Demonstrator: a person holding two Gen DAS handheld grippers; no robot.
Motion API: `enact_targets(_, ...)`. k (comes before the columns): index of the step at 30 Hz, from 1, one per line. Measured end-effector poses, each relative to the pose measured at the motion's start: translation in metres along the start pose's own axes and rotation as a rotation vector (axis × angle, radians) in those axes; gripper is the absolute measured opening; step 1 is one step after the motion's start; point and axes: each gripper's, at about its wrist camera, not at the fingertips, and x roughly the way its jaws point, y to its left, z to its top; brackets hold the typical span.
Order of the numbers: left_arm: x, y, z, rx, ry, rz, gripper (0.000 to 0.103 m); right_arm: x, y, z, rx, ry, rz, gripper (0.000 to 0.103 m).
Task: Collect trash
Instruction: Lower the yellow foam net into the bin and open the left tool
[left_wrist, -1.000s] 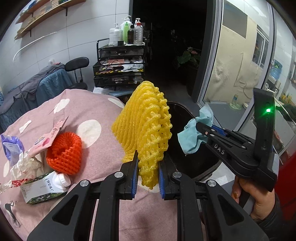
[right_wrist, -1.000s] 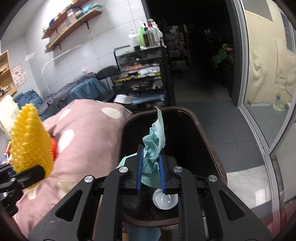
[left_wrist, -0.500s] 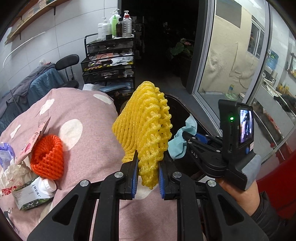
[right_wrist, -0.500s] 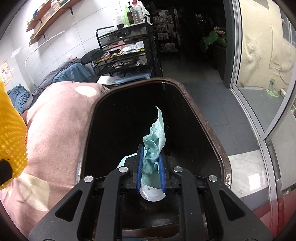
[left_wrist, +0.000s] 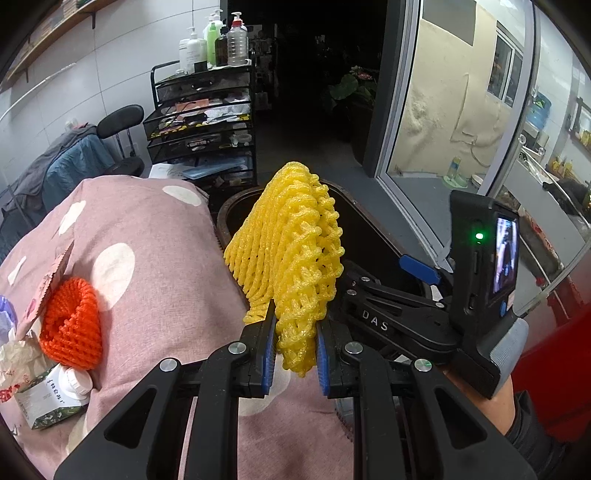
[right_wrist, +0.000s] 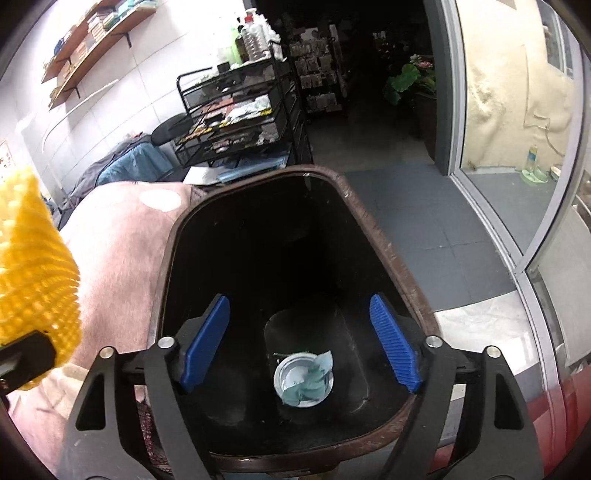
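Opening just now, right hand-held gripper (right_wrist: 299, 336) dropped teal tissue (right_wrist: 308, 380) into bin (right_wrist: 384, 236); left hand-held gripper (left_wrist: 295, 350) clamps yellow foam net (left_wrist: 291, 254).

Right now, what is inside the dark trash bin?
At the bottom of the trash bin lie a round metal lid and a teal tissue on it. The near bottom corners are hidden by the right tool.

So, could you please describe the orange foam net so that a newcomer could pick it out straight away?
Start at the pink cover with white spots. On its left side is a heap of wrappers and a small carton; the orange foam net lies against that heap. It is the only bright orange mesh cup there.
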Motion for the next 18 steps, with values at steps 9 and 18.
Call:
enact_targets(9,0.028,-0.010,0.016,0.010,0.036,-0.010,0.018,-0.021,-0.026,0.014,0.096,-0.080,-0.074,0.086)
enact_targets(18,0.073,-0.016,0.026,-0.004,0.141,-0.035,0.018,-0.030,-0.052,0.022,0.186,-0.118,-0.152,0.088)
